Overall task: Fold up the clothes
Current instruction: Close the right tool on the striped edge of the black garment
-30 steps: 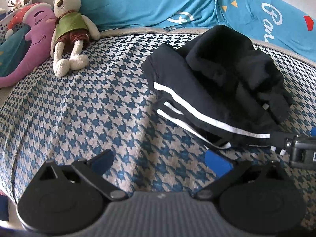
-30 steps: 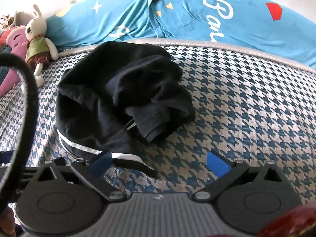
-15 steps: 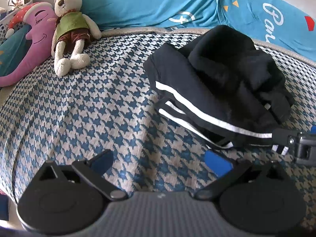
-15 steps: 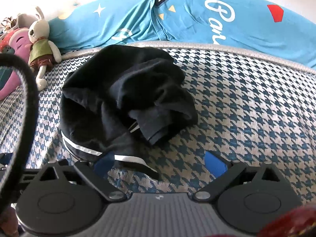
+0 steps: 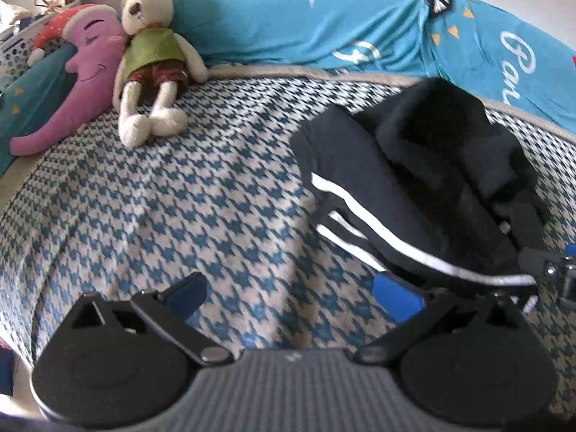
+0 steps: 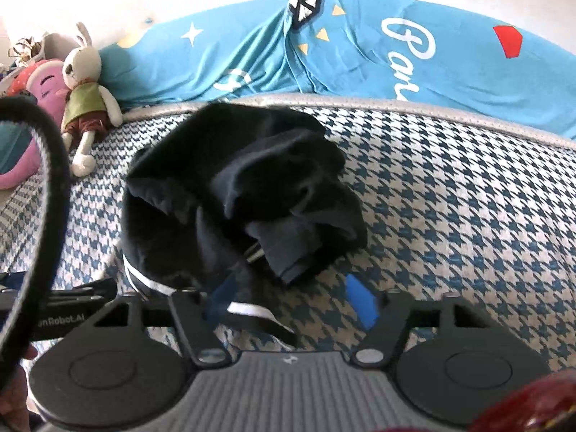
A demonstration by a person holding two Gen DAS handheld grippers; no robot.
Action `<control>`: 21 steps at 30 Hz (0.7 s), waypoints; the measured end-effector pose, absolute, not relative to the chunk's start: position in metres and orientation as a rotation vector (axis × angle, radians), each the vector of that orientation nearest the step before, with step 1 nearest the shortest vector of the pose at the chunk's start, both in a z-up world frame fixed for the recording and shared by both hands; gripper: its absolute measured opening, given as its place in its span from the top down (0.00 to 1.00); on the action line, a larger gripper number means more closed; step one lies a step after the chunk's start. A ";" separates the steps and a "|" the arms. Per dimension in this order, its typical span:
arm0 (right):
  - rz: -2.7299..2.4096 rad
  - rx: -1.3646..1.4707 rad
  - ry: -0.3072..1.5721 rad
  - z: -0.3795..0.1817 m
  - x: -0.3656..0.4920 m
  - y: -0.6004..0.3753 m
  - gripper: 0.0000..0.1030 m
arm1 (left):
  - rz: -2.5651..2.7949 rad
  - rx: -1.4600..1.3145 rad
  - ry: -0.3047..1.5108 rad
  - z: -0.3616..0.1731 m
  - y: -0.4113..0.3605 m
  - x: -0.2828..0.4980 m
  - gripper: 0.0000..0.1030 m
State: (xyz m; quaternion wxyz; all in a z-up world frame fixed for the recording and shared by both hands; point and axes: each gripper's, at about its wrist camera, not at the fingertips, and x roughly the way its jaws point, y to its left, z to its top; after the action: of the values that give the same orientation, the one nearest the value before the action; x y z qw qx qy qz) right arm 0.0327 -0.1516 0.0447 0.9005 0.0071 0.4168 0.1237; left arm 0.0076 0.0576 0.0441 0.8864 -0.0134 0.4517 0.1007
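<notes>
A crumpled black garment (image 6: 234,194) with white side stripes (image 5: 381,230) lies on the houndstooth bedspread (image 5: 180,208). In the right wrist view my right gripper (image 6: 291,300) sits at the garment's near edge. Its jaws are closing, with the striped hem (image 6: 252,315) between them. The left fingertip (image 6: 219,298) touches the cloth, while the right fingertip (image 6: 361,302) stands apart over the bedspread. My left gripper (image 5: 291,295) is open just left of the garment, with only bedspread between its fingers. Its right fingertip (image 5: 396,297) is close to the striped edge.
A plush rabbit (image 5: 151,68) and a purple moon pillow (image 5: 82,82) lie at the back left. A blue printed quilt (image 6: 360,54) runs along the far edge. A black cable (image 6: 54,187) loops at the left of the right wrist view.
The right gripper's fingers have drawn inward around the striped hem. The left gripper has stayed open and nearly still. The garment has not moved.
</notes>
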 end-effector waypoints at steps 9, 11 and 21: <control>0.359 0.081 0.824 0.047 0.046 -0.137 0.50 | 0.204 -0.047 0.916 0.055 0.070 0.021 0.00; 0.359 0.071 0.794 0.049 0.051 -0.132 0.48 | 0.182 -0.060 0.911 0.058 0.074 0.026 0.00; 0.432 0.043 0.766 0.044 0.078 -0.095 0.37 | 0.213 -0.053 0.915 0.055 0.085 0.054 0.00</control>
State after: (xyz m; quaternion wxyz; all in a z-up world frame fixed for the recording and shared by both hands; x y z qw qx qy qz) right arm 0.0783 -0.0949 0.0436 0.9046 0.0210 0.3709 0.2090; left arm 0.0541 0.0848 0.0553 0.8913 -0.0255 0.4409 0.1025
